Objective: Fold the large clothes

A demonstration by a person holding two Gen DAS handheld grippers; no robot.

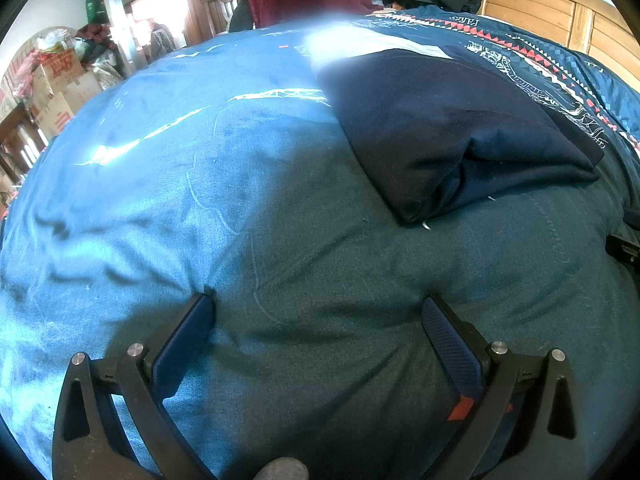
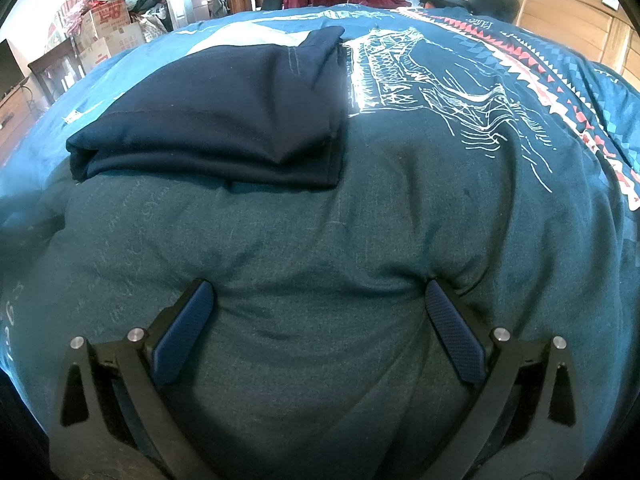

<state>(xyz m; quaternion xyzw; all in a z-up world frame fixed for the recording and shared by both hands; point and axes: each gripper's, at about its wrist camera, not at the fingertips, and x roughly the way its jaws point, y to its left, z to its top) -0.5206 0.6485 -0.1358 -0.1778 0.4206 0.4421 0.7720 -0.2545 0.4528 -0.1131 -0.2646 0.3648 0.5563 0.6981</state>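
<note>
Nothing fully legible: faint cursive script on the teal bedspread point(image 2: 144, 216), small white upside-down lettering by its red-and-white triangle border point(image 1: 468, 21), and red print on the cardboard boxes point(image 2: 110, 14) are all too blurred to read.

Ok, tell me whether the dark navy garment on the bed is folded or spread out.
Folded. The navy garment lies as a compact stack on the quilt, with layered edges showing along its near side.

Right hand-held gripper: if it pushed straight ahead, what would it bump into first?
Probably the teal quilt bulging just ahead of the open right hand-held gripper; the folded navy garment lies beyond, slightly left.
</note>
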